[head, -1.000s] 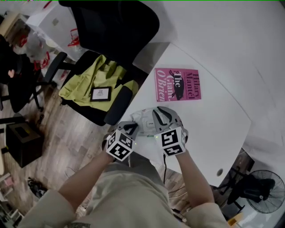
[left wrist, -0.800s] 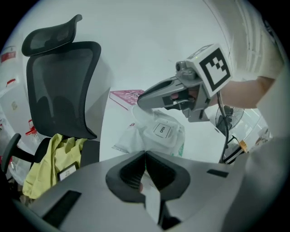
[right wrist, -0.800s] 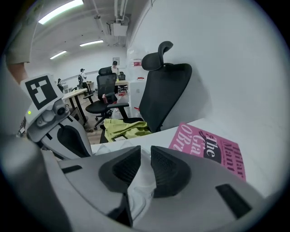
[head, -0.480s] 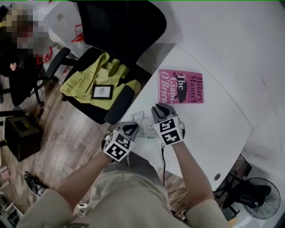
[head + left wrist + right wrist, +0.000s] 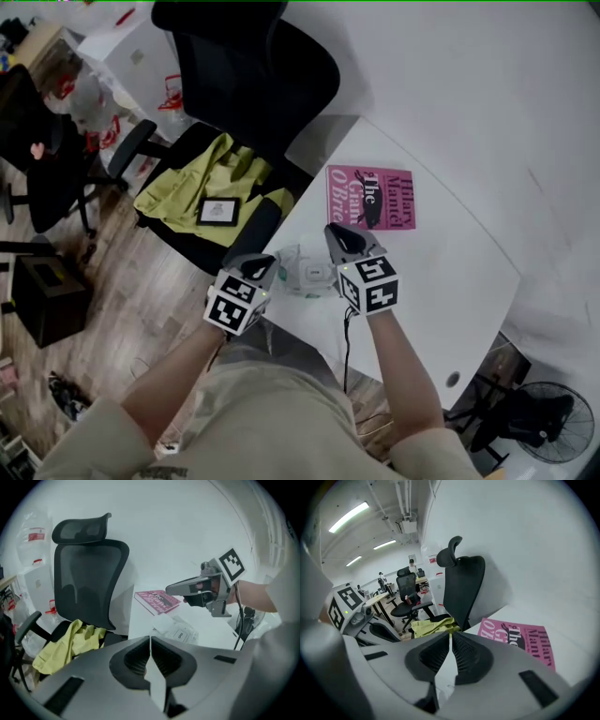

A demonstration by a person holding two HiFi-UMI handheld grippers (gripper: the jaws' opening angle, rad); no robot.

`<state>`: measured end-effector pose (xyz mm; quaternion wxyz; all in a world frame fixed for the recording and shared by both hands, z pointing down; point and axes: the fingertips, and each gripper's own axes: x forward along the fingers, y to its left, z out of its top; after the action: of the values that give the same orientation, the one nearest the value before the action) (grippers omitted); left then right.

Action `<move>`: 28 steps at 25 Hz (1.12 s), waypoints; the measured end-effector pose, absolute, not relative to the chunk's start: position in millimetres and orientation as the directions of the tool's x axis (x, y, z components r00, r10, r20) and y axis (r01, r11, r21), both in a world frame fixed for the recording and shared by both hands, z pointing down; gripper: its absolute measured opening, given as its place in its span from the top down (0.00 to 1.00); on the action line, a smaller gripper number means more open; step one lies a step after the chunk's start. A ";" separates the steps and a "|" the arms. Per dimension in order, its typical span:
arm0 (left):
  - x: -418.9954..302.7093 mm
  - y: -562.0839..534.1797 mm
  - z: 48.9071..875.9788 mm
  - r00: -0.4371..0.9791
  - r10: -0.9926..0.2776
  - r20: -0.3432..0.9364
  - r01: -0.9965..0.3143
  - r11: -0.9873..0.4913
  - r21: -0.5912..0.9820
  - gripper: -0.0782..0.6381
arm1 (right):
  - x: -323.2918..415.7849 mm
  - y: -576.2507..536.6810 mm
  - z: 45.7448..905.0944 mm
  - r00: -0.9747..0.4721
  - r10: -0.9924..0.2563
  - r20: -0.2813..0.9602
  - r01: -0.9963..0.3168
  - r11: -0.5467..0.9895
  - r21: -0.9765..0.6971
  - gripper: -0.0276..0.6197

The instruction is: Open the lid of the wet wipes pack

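- The left gripper (image 5: 150, 640) had its jaws pressed together with nothing between them.
- The right gripper (image 5: 450, 638) was closing its jaws, the tips nearly touching and empty.
- The wet wipes pack (image 5: 305, 273) lay on the white table (image 5: 450, 281) near its near left edge, between the two grippers and free of both.
- A second earlier both grippers had crowded over the pack and hidden most of it; now they stood apart, the left one to its left, the right one to its right, and the pack's top showed.
- Whether its lid was up could not be told.
- Farther along the table lay the pink book (image 5: 370, 197).
- Off the table's left edge stood the black chair (image 5: 244, 84), a yellow-green garment (image 5: 192, 187) on its seat.
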<state>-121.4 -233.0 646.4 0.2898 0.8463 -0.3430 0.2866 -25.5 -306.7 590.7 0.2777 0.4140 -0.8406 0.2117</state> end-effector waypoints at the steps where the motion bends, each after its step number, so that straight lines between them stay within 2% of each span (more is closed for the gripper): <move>1: -125.9 -238.1 637.9 0.589 -0.435 0.681 -0.750 -0.608 0.261 0.85 | -24.0 -306.7 575.8 -0.507 -0.596 0.622 -0.815 0.566 -0.122 0.90; 9: -147.3 -268.4 552.4 0.572 -0.551 0.608 -0.756 -0.641 0.131 0.85 | -9.0 -296.7 450.6 -0.506 -0.730 0.460 -0.834 0.550 -0.044 0.90; 15: -140.3 -280.9 458.7 0.608 -0.630 0.483 -0.730 -0.683 0.027 0.85 | 0.3 -276.7 371.2 -0.487 -0.805 0.339 -0.851 0.525 0.023 0.90; 28: -115.4 -261.0 292.6 0.696 -0.682 0.224 -0.663 -0.730 -0.163 0.85 | -2.1 -222.5 235.1 -0.503 -0.859 0.095 -0.859 0.509 0.062 0.91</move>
<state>-115.4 -261.0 292.6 -0.0346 0.9202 -0.3656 0.1356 -2.1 -222.5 235.1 0.0567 0.4955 -0.8668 -0.0035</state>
